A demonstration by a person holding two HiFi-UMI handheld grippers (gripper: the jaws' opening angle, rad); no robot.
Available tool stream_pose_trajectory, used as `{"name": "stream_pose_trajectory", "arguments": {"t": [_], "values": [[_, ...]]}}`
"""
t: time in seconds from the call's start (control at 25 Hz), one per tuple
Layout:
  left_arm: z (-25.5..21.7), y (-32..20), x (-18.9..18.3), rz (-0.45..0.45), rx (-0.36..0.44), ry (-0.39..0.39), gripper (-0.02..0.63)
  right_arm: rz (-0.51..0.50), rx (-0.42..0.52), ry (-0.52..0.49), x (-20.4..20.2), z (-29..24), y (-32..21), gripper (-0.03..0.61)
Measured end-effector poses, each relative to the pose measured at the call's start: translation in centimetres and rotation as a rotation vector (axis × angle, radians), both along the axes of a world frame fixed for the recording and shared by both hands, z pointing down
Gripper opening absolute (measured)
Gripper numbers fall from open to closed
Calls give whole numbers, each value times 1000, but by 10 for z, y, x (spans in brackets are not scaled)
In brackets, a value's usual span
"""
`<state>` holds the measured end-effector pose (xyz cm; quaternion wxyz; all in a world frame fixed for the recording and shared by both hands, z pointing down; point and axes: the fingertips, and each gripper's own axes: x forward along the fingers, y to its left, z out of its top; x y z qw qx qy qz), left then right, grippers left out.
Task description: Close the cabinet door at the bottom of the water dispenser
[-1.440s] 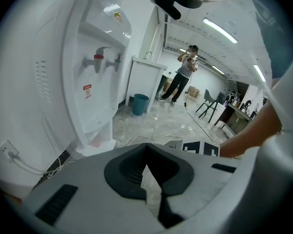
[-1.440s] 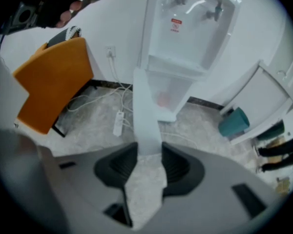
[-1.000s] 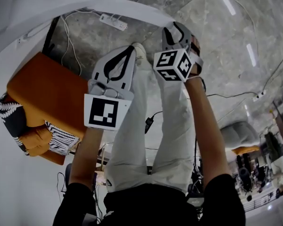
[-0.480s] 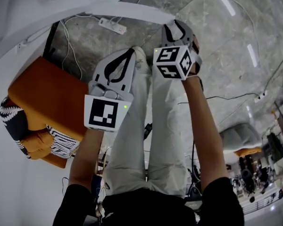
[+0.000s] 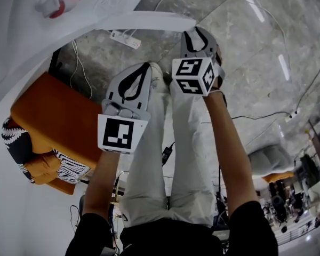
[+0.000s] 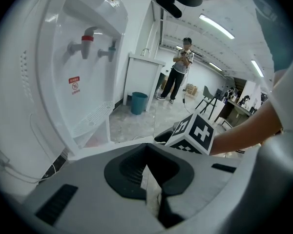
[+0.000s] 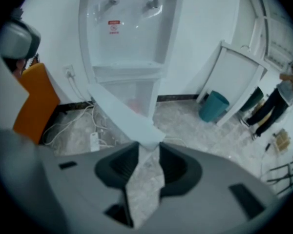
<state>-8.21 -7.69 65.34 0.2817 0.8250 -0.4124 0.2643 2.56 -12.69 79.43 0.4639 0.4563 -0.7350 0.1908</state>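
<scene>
The white water dispenser [image 7: 132, 28] has red and blue taps, and its bottom cabinet door [image 7: 119, 113] stands swung out toward me. My right gripper [image 7: 149, 145] is at the door's free end. Its jaws have just been closing, and the door's corner sits between the fingertips with the pads not clearly pressing on it. In the head view that gripper [image 5: 200, 35] meets the door's end [image 5: 165, 21]. My left gripper [image 5: 132, 81] hangs lower and to the left, away from the door. Its jaws [image 6: 146, 145] are shut with nothing in them.
An orange cushion [image 5: 53, 105] with a patterned pillow [image 5: 13, 137] lies left of the dispenser. A power strip [image 5: 125, 38] and cables lie on the floor by its base. A teal bin [image 7: 212, 106] and a white partition [image 7: 239, 77] stand to the right. A person [image 6: 178, 67] stands far back.
The right gripper has rolled a little and edged toward the door's end. The head view has tilted, so more of the dispenser's front shows at the top left. The left gripper has barely shifted.
</scene>
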Motion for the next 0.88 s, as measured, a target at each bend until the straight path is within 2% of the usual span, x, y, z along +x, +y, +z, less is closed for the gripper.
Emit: {"name": "stream_pose_trajectory", "arguments": {"t": [0.36,0.64,0.88], "values": [[5,-27,12,-14,3,-12,9,-1,-3,-55,4,1,-37,147],[10,-52,22,26,33,-59,8,-22,15,-91,4,2,-74,140],[15,-67,26,-1,32,-50,8,-41,36,-108,1,2,-98,137]]}}
